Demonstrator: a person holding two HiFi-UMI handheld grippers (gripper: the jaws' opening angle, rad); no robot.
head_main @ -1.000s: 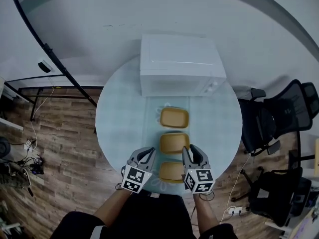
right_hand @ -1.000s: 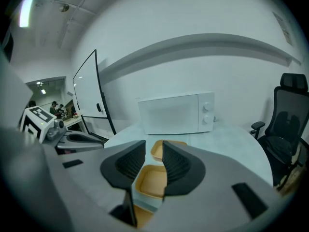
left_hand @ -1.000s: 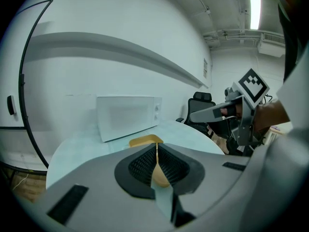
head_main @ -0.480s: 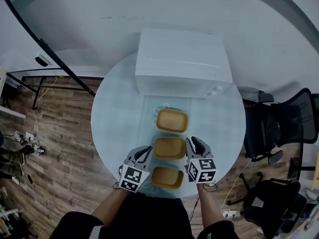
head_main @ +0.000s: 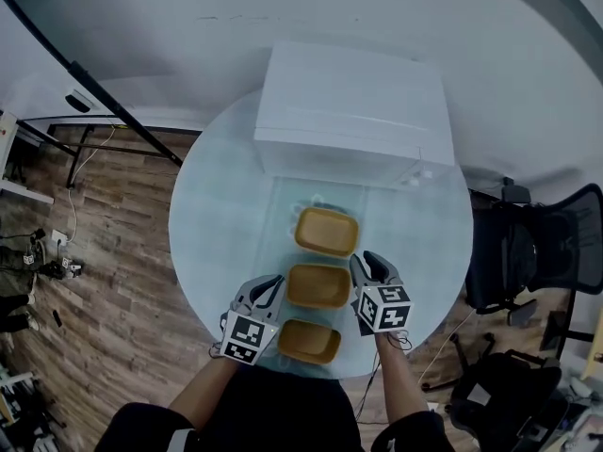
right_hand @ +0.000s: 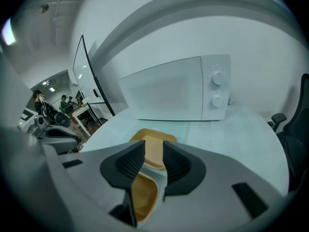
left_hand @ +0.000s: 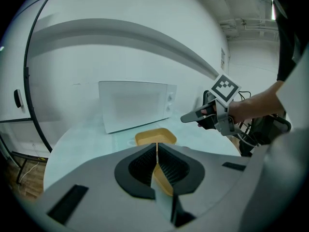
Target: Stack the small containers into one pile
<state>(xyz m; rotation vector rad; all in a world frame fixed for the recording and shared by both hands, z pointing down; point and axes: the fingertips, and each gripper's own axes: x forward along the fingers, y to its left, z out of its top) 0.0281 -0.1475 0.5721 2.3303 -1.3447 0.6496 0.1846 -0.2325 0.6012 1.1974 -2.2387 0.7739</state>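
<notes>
Although three yellow containers lie in one row leading away from the front of the single white microwave (head_main: 353,111), none sits on another. The first container (head_main: 326,231) is closest to the microwave, the middle container (head_main: 318,285) comes next, and the last container (head_main: 309,341) is farthest from it, all on one round table (head_main: 217,215). Two grippers flank the row at its end away from the microwave. The left gripper (head_main: 270,283) has its jaws pressed together on nothing. The right gripper (head_main: 364,262), just beside the middle container, has jaws apart that have just been opening, with no container pinched between them. Only the head view shows all three containers at once. The right gripper view alone shows the microwave's two dials (right_hand: 218,79); the left gripper view alone shows the right gripper side-on, with the hand (left_hand: 239,112) holding it.
</notes>
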